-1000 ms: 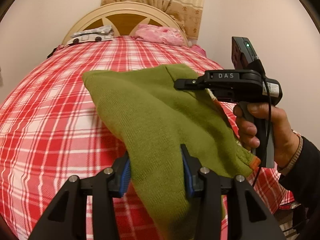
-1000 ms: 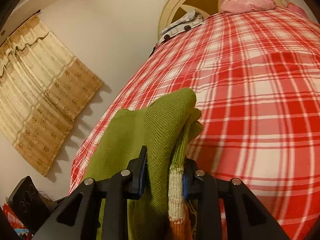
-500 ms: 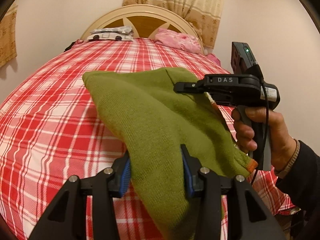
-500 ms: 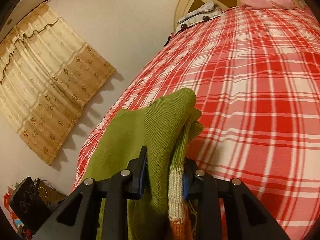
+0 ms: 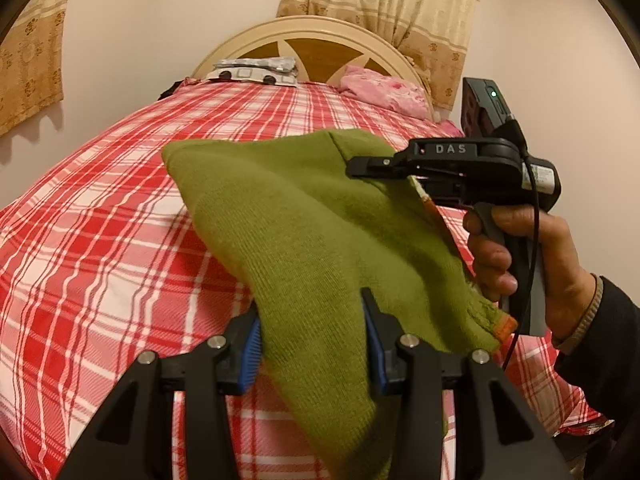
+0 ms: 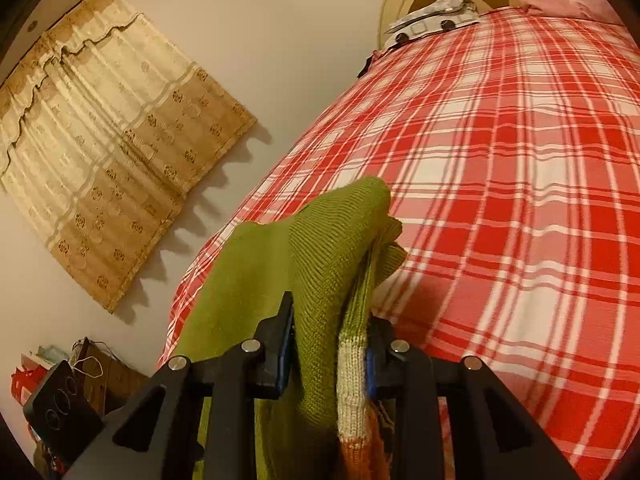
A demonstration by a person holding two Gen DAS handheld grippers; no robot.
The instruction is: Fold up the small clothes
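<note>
A small green knitted sweater (image 5: pixel 304 232) with a white and orange striped hem hangs folded above the red plaid bed (image 5: pixel 100 240), stretched between both grippers. My left gripper (image 5: pixel 312 336) is shut on its near end, blue pads pressing the knit on both sides. In the left wrist view my right gripper (image 5: pixel 384 172) comes in from the right, held by a hand (image 5: pixel 520 256), and pinches the far edge. The right wrist view shows that gripper (image 6: pixel 330 344) shut on a thick bunch of the sweater (image 6: pixel 320 264), striped hem against one pad.
The bed's cream headboard (image 5: pixel 320 36) stands at the far end, with a pink pillow (image 5: pixel 384 92) and a flat silver-grey packet (image 5: pixel 256 70) in front of it. Patterned beige curtains (image 6: pixel 104 152) hang on the left wall. Clutter and a dark box (image 6: pixel 60 404) sit on the floor left of the bed.
Both grippers have carried the sweater sideways over the bed, and both views have swung so the headboard and left curtain show more. The grips are unchanged.
</note>
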